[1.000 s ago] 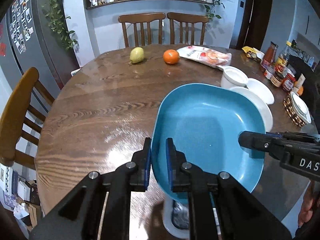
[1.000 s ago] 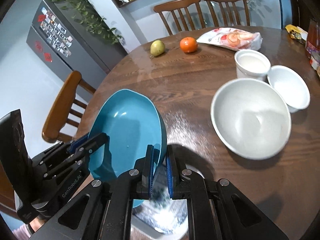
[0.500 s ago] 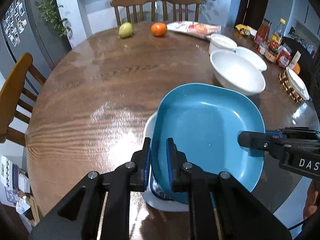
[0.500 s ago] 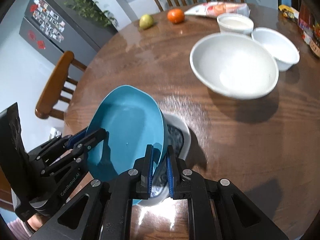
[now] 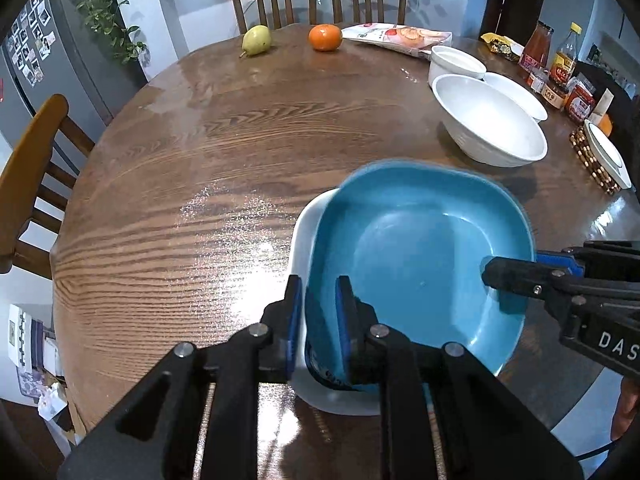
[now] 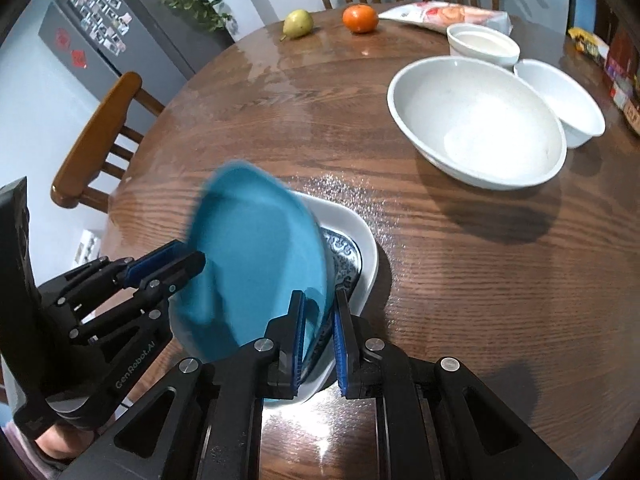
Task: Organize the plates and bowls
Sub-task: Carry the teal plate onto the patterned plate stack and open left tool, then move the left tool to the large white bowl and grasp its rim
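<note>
One round brown wooden desk (image 5: 240,152) fills the view, with four wooden chairs around it: two at the far edge, and one at the left edge. Biggest of the crockery: one wide white ceramic bowl (image 6: 476,120) toward the right edge, two smaller white bowls just behind it, and another white dish on a beaded mat at the far right. At the near edge, one blue squarish plate (image 5: 416,264) sits tilted on one white squarish plate with a blue-patterned centre (image 6: 352,248), covering most of it. The left gripper (image 5: 318,312) has its fingers straddling the blue plate's near-left rim, and they are opening, pads coming off. The right gripper (image 6: 318,336) is clenched on the opposite rim. Far edge: one snack packet (image 5: 400,36), one orange (image 5: 325,37), one pear (image 5: 256,40). Bottles and jars crowd the right edge.
</note>
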`<state>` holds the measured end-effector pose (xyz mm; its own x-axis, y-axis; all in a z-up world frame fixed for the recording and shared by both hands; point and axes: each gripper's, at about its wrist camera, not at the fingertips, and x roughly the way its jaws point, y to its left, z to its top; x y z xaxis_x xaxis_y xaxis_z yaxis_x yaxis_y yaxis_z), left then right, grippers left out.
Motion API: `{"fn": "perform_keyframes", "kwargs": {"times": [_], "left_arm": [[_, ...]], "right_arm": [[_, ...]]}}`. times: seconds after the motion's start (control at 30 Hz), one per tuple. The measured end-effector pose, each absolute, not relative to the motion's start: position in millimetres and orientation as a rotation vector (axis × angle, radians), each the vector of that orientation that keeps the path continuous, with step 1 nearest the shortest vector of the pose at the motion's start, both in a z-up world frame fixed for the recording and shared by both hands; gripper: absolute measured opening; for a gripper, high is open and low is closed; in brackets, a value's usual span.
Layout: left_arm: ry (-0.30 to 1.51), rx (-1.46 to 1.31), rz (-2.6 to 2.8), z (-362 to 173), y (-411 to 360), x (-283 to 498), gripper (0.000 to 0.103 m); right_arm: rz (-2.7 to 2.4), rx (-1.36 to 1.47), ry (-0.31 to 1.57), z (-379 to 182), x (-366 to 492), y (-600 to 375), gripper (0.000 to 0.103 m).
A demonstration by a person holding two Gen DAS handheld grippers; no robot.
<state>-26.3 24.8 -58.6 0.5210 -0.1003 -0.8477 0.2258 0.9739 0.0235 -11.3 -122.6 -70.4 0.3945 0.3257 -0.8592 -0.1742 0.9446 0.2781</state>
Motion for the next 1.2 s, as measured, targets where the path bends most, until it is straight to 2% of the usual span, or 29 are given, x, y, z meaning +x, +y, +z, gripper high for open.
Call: {"fn": "perform_keyframes", "kwargs": {"times": [0.03,0.1,0.23,0.3,0.4,0.47,0.57,0.83,0.9,1.2], "left_arm": [[1.002,0.136,-0.194,-58,25,-26,0.027],[0.987,0.136,-0.185,-55,28,-28,0.046],[0.969,0.124,-0.168,-48,31,-27,0.066],[0.961,0.112,-0.165,-43,33,-26,0.075],[0.942,0.106,-0.158,-36,32,-25,0.079],[0.932,0.110,-0.159,-32,30,-25,0.081],[0.919,0.115,-0.162,-28,25,-24,0.088],[0.906,0.105,-0.186,-18,8,-16,0.094],[0.909,0.095,-0.200,-15,2,-12,0.098],[0.890,0.097,-0.228,-5,-33,9,0.100]], "right_arm": [[0.312,0.143,1.117,-69,-11,-123,0.015],[0.304,0.140,1.109,-66,-11,-125,0.017],[0.285,0.167,1.076,-57,-11,-137,0.023],[0.273,0.188,1.053,-52,-12,-147,0.036],[0.249,0.205,1.012,-43,-14,-156,0.055],[0.233,0.210,0.983,-37,-17,-164,0.059],[0.215,0.223,0.959,-31,-19,-173,0.059],[0.173,0.274,0.925,-24,-23,-202,0.059],[0.156,0.289,0.924,-24,-24,-212,0.059],[0.072,0.356,0.921,-26,-21,-254,0.059]]}}
